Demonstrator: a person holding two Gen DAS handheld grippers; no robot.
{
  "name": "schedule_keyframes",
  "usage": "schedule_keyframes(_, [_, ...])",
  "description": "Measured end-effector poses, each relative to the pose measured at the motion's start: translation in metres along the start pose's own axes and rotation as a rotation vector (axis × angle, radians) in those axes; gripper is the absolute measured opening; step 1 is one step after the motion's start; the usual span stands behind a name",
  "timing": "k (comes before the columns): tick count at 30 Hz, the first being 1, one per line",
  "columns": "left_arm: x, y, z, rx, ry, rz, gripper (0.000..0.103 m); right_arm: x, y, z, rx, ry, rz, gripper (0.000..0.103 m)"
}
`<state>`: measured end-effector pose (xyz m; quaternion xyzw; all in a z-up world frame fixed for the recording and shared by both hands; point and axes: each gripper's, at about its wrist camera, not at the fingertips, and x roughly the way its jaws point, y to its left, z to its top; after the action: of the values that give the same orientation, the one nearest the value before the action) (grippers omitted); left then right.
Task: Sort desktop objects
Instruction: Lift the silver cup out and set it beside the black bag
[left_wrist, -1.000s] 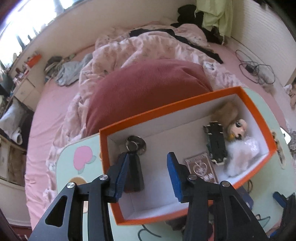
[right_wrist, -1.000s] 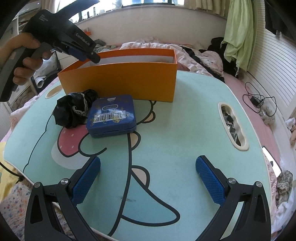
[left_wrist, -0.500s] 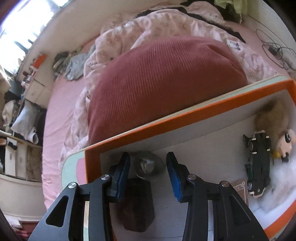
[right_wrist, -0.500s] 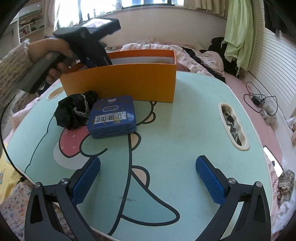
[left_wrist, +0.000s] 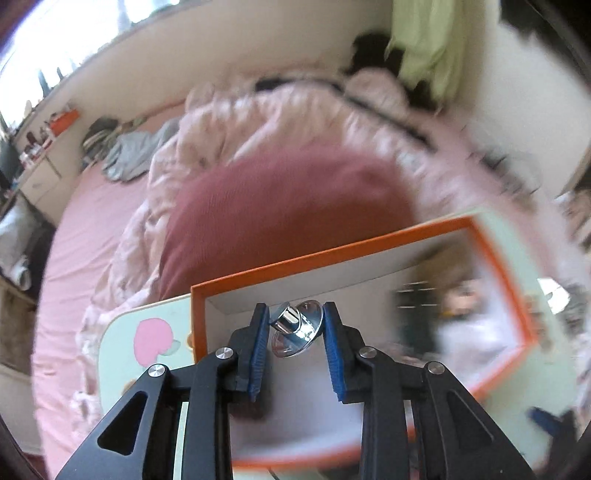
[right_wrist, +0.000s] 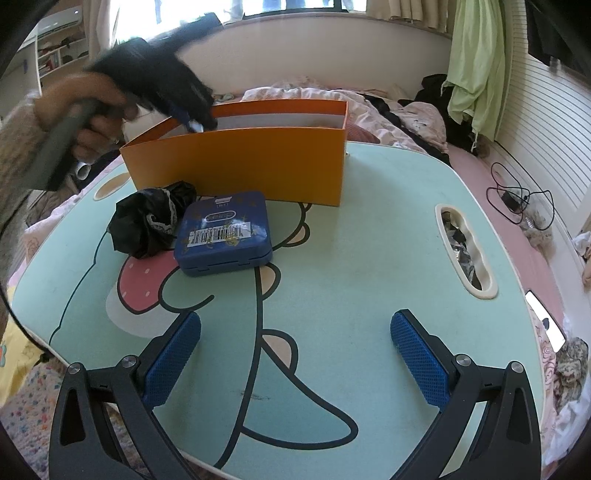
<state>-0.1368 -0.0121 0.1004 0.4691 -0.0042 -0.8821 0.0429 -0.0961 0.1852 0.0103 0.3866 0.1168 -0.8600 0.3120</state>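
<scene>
My left gripper (left_wrist: 293, 314) hangs over the left end of the orange box (left_wrist: 332, 254). Its jaws are closing, and the blue pads press on a shiny silver metal knob (left_wrist: 295, 328) held above the box floor. Further right inside the box, a doll (left_wrist: 461, 299) and other items show only as a blur. In the right wrist view, a hand (right_wrist: 96, 110) holds that left gripper (right_wrist: 194, 123) at the rim of the orange box (right_wrist: 236, 162). My right gripper (right_wrist: 295, 347) stands open, with nothing between its fingers, above the near edge of the mint table (right_wrist: 369, 240).
A blue tin (right_wrist: 225, 232) with a barcode label lies in front of the box. A crumpled black cloth (right_wrist: 147, 221) touches its left side. The table has a handle slot (right_wrist: 465, 251) on the right. A bed with pink bedding and a maroon cushion (left_wrist: 288, 210) lies behind.
My left gripper dipped into the box with its jaws around the silver knob, closed on it and rose with it. The dark block stayed in the box. The right gripper kept still.
</scene>
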Motion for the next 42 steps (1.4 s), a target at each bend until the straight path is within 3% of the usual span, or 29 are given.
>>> schedule_keyframes(3, [-0.036,-0.001,-0.024,-0.001,-0.065,-0.093,0.027,0.0,0.0,-0.002,0.0,0.0,0.0,0.102])
schedule_keyframes(6, [-0.05,0.004,-0.058,-0.007,-0.087,-0.124,0.027,0.001,0.001,-0.002,-0.004,0.002,-0.004,0.102])
schedule_keyframes(11, [-0.029,0.015,-0.114,-0.088,-0.084,-0.059,0.027,0.002,0.002,-0.002,-0.011,0.007,-0.01,0.102])
schedule_keyframes(18, [0.0,0.016,-0.141,-0.169,-0.091,-0.159,0.027,0.004,0.002,-0.002,-0.026,0.015,-0.026,0.102])
schedule_keyframes(19, [0.0,0.015,-0.143,-0.168,-0.104,-0.174,0.031,0.004,0.002,-0.002,-0.026,0.014,-0.025,0.102])
schedule_keyframes(21, [-0.003,0.015,-0.144,-0.168,-0.126,-0.195,0.047,0.004,0.002,-0.002,-0.026,0.014,-0.025,0.102])
schedule_keyframes(23, [-0.011,0.016,-0.149,-0.169,-0.158,-0.201,0.07,0.004,0.002,-0.002,-0.027,0.015,-0.026,0.102])
schedule_keyframes(27, [-0.027,0.016,-0.165,-0.121,-0.2,-0.177,0.078,0.004,0.002,-0.002,-0.027,0.014,-0.024,0.102])
schedule_keyframes(33, [-0.029,0.008,-0.197,-0.016,-0.161,-0.098,0.084,0.004,0.002,-0.002,-0.028,0.016,-0.025,0.102])
schedule_keyframes(37, [-0.024,0.008,-0.206,-0.011,-0.169,-0.05,0.093,0.004,0.002,-0.004,-0.029,0.016,-0.025,0.102])
schedule_keyframes(42, [-0.019,0.011,-0.204,-0.04,-0.135,-0.044,0.102,0.005,0.001,-0.004,-0.031,0.019,-0.028,0.102])
